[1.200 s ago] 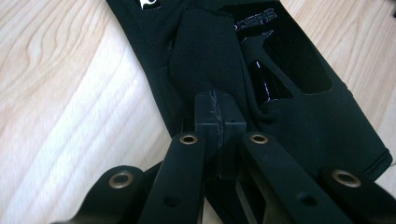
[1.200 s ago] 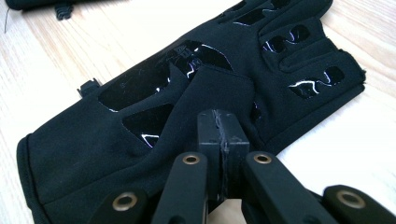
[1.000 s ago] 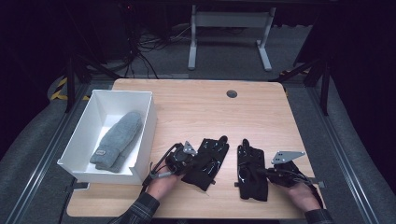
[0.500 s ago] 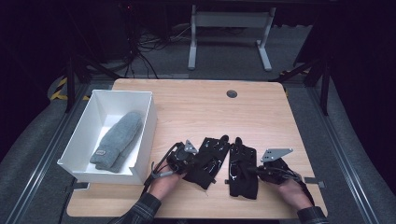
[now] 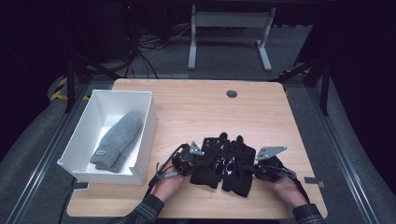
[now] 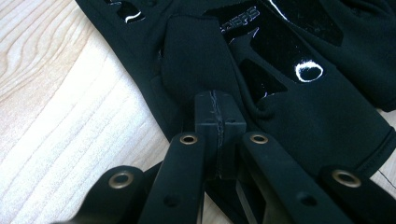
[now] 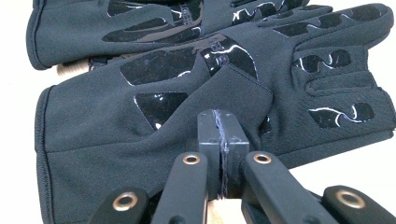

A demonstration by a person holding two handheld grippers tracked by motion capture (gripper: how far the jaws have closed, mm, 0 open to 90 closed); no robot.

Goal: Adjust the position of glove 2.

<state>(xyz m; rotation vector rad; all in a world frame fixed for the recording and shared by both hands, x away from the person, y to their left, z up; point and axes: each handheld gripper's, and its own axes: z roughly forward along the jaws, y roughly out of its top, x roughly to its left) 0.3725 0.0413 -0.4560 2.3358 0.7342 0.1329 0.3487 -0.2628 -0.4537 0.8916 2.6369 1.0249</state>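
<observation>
Two black gloves with glossy grip patches lie palm up, side by side, near the table's front edge. In the high view the left glove point(image 5: 210, 161) touches the right glove point(image 5: 239, 171). My left gripper point(image 5: 195, 158) is shut on the left glove's point(image 6: 299, 112) thumb, its jaws pressed together in the left gripper view point(image 6: 217, 100). My right gripper point(image 5: 256, 169) is shut on the right glove's point(image 7: 140, 121) thumb flap, as the right gripper view point(image 7: 222, 119) shows. The left glove point(image 7: 93, 23) lies just beyond it.
A white box point(image 5: 145, 133) stands at the table's left edge with a grey knitted mitten point(image 5: 116, 140) inside. A round cable hole point(image 5: 231, 94) sits near the far edge. The wooden tabletop point(image 5: 205, 112) is bare beyond the gloves. Desk legs and cables stand on the floor behind.
My right gripper has dragged the right glove leftward until it lies against the left glove. The left gripper and its glove have stayed put.
</observation>
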